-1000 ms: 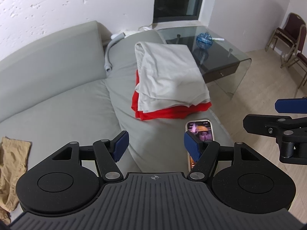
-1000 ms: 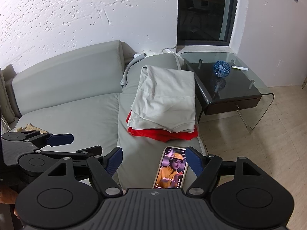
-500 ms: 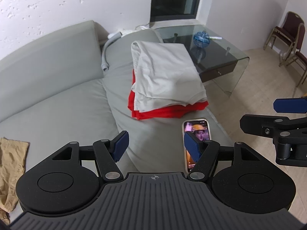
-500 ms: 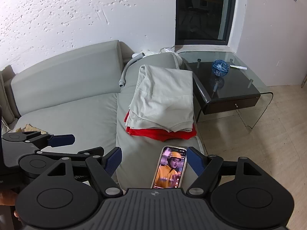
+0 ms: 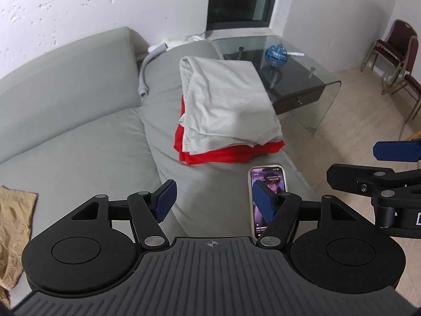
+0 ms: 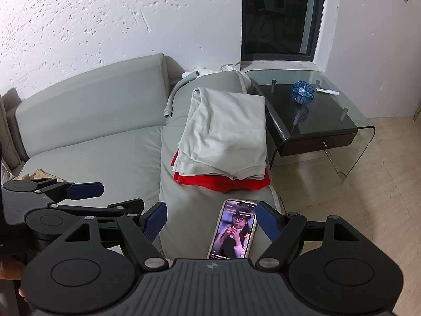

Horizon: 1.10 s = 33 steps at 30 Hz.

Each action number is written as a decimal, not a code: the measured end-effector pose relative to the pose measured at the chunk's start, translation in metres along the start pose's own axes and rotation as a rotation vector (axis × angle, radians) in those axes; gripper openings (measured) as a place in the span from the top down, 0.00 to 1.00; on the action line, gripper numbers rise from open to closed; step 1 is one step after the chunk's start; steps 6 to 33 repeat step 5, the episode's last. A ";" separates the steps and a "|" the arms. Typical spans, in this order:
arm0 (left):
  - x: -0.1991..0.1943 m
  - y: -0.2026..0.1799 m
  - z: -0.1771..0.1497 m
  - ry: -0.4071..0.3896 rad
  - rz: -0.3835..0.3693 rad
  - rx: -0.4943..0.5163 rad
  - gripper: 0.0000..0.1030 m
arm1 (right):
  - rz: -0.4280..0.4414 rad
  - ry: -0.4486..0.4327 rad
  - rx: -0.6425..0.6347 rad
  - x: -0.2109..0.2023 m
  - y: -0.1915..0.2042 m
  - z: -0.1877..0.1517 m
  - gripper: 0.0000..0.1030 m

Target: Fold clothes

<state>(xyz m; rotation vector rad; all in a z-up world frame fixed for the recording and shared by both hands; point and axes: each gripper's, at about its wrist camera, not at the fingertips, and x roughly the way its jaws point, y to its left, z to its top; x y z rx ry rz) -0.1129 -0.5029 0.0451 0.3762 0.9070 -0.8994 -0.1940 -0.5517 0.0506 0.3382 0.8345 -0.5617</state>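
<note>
A folded pale grey garment (image 5: 226, 105) (image 6: 226, 134) lies on top of a folded red garment (image 5: 223, 155) (image 6: 223, 181) on the right end of the grey sofa (image 5: 79, 144) (image 6: 92, 158). A crumpled tan garment (image 5: 14, 223) (image 6: 39, 175) lies on the sofa seat at the far left. My left gripper (image 5: 214, 201) hovers open above the seat, short of the pile, with nothing between its fingers. My right gripper (image 6: 210, 220) is open too, held above the sofa's front corner over a phone.
A phone (image 5: 267, 197) (image 6: 234, 230) with a lit screen lies on the sofa in front of the pile. A glass side table (image 5: 302, 79) (image 6: 315, 121) with a blue ball (image 6: 302, 92) stands right of the sofa. Chairs (image 5: 394, 60) stand at the far right. A grey hose (image 5: 144, 73) lies behind the pile.
Both grippers have stayed in place and open. Only the picture on the phone's screen has changed.
</note>
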 end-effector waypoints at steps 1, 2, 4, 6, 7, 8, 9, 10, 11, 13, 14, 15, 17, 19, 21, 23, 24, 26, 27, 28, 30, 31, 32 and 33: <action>0.000 0.000 0.000 -0.001 -0.001 -0.001 0.33 | -0.001 0.000 0.001 0.000 0.000 0.000 0.28; -0.001 0.000 -0.001 -0.004 -0.001 0.000 0.33 | -0.001 -0.001 0.003 -0.001 0.000 0.000 0.28; -0.001 0.000 -0.001 0.000 0.000 0.004 0.33 | -0.001 -0.001 0.005 -0.001 -0.001 -0.001 0.28; 0.000 -0.001 -0.001 0.004 0.001 0.007 0.33 | -0.001 -0.001 0.005 -0.001 -0.001 0.000 0.28; 0.000 -0.001 -0.001 0.004 0.001 0.007 0.33 | -0.001 -0.001 0.005 -0.001 -0.001 0.000 0.28; 0.000 -0.001 -0.001 0.004 0.001 0.007 0.33 | -0.001 -0.001 0.005 -0.001 -0.001 0.000 0.28; 0.000 -0.001 -0.001 0.004 0.001 0.007 0.33 | -0.001 -0.001 0.005 -0.001 -0.001 0.000 0.28; 0.000 -0.001 -0.001 0.004 0.001 0.007 0.33 | -0.001 -0.001 0.005 -0.001 -0.001 0.000 0.28; 0.000 -0.001 -0.001 0.004 0.001 0.007 0.33 | -0.001 -0.001 0.005 -0.001 -0.001 0.000 0.28; 0.000 -0.001 -0.001 0.004 0.001 0.007 0.33 | -0.001 -0.001 0.005 -0.001 -0.001 0.000 0.28; 0.000 -0.001 -0.001 0.004 0.001 0.007 0.33 | -0.001 -0.001 0.005 -0.001 -0.001 0.000 0.28; 0.000 -0.001 -0.001 0.004 0.001 0.007 0.33 | -0.001 -0.001 0.005 -0.001 -0.001 0.000 0.28; 0.000 -0.001 -0.001 0.004 0.001 0.007 0.33 | -0.001 -0.001 0.005 -0.001 -0.001 0.000 0.28; 0.000 -0.001 -0.001 0.004 0.001 0.007 0.33 | -0.001 -0.001 0.005 -0.001 -0.001 0.000 0.28; 0.000 -0.001 -0.001 0.004 0.001 0.007 0.33 | -0.001 -0.001 0.005 -0.001 -0.001 0.000 0.28; 0.000 -0.001 -0.001 0.004 0.001 0.007 0.33 | -0.001 -0.001 0.005 -0.001 -0.001 0.000 0.28; 0.000 -0.001 -0.001 0.004 0.001 0.007 0.33 | -0.001 -0.001 0.005 -0.001 -0.001 0.000 0.28; 0.000 -0.001 -0.001 0.004 0.001 0.007 0.33 | -0.001 -0.001 0.005 -0.001 -0.001 0.000 0.28; 0.000 -0.001 -0.001 0.004 0.001 0.007 0.33 | -0.001 -0.001 0.005 -0.001 -0.001 0.000 0.28; 0.000 -0.001 -0.001 0.004 0.001 0.007 0.33 | -0.001 -0.001 0.005 -0.001 -0.001 0.000 0.28; 0.000 -0.001 -0.001 0.004 0.001 0.007 0.33 | -0.001 -0.001 0.005 -0.001 -0.001 0.000 0.28; 0.000 -0.001 -0.001 0.004 0.001 0.007 0.33 | -0.001 -0.001 0.005 -0.001 -0.001 0.000 0.28; 0.000 -0.001 -0.001 0.004 0.001 0.007 0.33 | -0.001 -0.001 0.005 -0.001 -0.001 0.000 0.28; 0.000 -0.001 -0.001 0.004 0.001 0.007 0.33 | -0.001 -0.001 0.005 -0.001 -0.001 0.000 0.28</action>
